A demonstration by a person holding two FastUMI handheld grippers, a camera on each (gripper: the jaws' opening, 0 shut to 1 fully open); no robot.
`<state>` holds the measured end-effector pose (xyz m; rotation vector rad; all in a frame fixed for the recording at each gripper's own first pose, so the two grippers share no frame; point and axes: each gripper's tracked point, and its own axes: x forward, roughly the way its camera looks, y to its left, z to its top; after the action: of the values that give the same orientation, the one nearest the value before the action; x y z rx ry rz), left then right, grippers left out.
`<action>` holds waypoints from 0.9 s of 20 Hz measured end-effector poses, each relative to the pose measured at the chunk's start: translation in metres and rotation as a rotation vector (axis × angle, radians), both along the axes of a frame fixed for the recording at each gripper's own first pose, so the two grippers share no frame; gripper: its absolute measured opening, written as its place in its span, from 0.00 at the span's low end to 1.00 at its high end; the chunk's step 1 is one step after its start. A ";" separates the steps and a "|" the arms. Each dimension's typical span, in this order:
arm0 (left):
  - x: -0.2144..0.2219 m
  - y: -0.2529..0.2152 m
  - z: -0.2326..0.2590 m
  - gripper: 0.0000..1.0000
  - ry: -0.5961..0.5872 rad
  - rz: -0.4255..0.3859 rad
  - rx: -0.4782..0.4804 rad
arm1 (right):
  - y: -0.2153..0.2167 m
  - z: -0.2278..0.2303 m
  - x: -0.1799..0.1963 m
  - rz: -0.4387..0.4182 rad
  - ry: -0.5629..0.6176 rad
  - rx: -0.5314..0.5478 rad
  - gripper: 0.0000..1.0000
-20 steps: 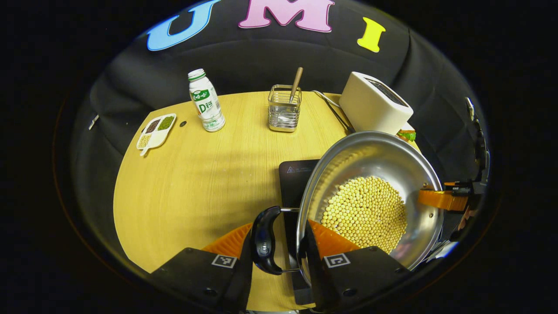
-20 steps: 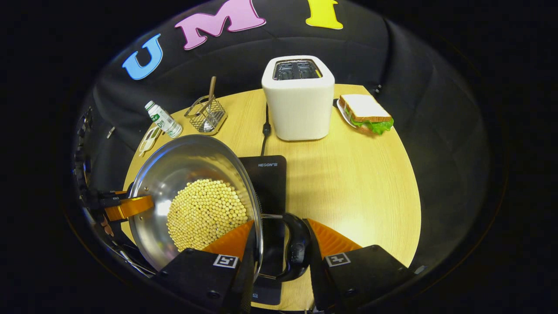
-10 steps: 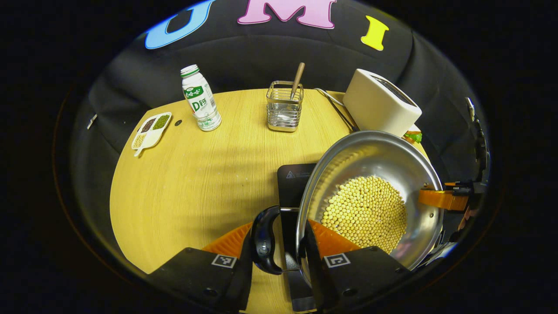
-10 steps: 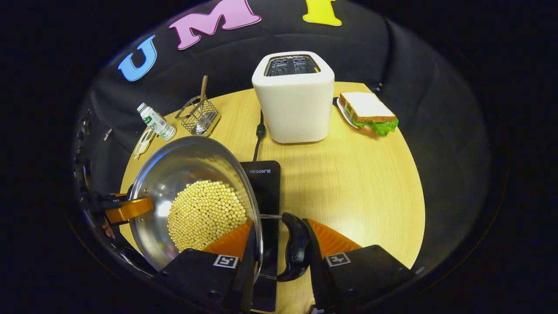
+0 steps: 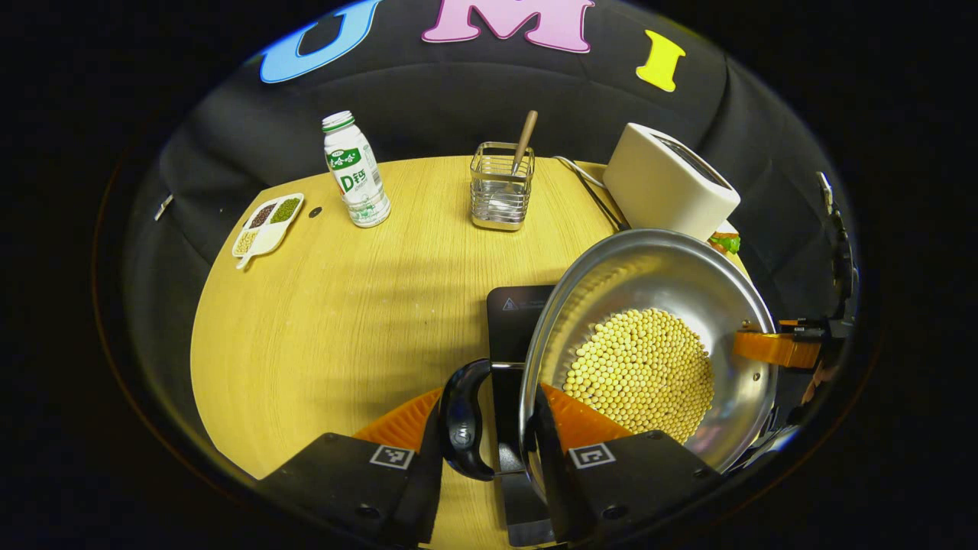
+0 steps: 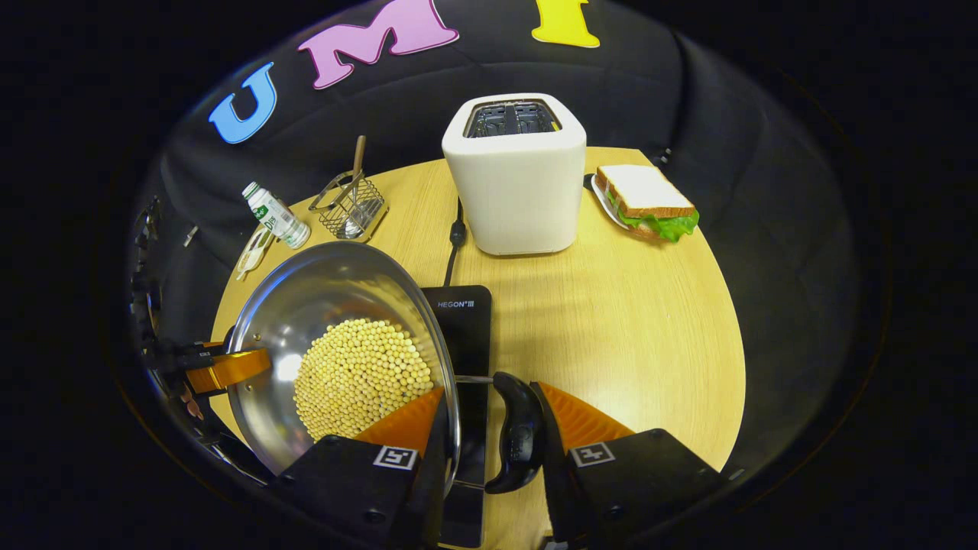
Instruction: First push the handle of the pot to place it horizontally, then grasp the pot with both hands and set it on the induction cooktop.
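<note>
The round wooden table (image 6: 634,321) carries everything, and the pot (image 5: 649,275) is the landmark here: a wide steel pot with a layer of yellow beans (image 5: 646,370) in its bottom, held up above the table between the two grippers, with the black induction cooktop (image 6: 467,321) lying partly under it and showing past its rim. Over the last second the far things beyond the pot have slid a little in both views, and more of the cooktop's near edge now shows beside the pot, so the pair of grippers has been carrying it forward while the hold on the pot looks unchanged. Behind the pot stand the white toaster (image 6: 516,179), a sandwich (image 6: 646,200) further to its side, a wire basket (image 5: 500,187) with a wooden stick in it, a small bottle (image 5: 355,172) and a little divided dish (image 5: 267,225). The left gripper (image 5: 493,428) is clamped across the pot's rim and black side handle (image 5: 462,420), one finger inside the bowl and one outside the handle; the right gripper (image 6: 489,428) is closed the same way on the opposite handle (image 6: 519,431). By my reading the handle push is done and the carry is nearly over; what remains is centring the pot over the cooktop and lowering it level so the beans do not roll out.
</note>
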<state>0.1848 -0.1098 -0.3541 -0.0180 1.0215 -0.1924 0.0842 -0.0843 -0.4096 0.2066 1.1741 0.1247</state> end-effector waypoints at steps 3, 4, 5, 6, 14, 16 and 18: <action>-0.002 0.000 -0.001 0.60 0.008 0.003 -0.003 | 0.000 0.001 0.000 0.001 -0.004 0.000 0.54; -0.003 0.000 -0.002 0.60 0.011 0.003 -0.005 | -0.001 0.001 -0.001 0.001 -0.005 -0.003 0.59; -0.004 0.000 -0.002 0.58 0.016 0.001 -0.006 | -0.002 0.002 -0.001 0.001 -0.007 -0.007 0.60; -0.004 -0.001 -0.001 0.61 0.015 0.001 -0.005 | -0.001 0.001 -0.002 -0.003 -0.008 -0.012 0.60; -0.009 0.003 0.011 0.95 -0.021 -0.032 0.050 | -0.008 0.012 0.000 -0.067 -0.041 -0.014 1.00; -0.013 0.006 0.017 0.95 -0.030 -0.021 0.047 | -0.011 0.021 0.001 -0.097 -0.067 -0.007 0.99; -0.017 0.008 0.028 0.95 -0.051 -0.012 0.045 | -0.016 0.032 0.002 -0.125 -0.100 -0.003 0.99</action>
<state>0.1676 -0.1017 -0.3261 0.0334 0.9750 -0.1796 0.0858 -0.1004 -0.3780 0.2675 1.0587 0.0230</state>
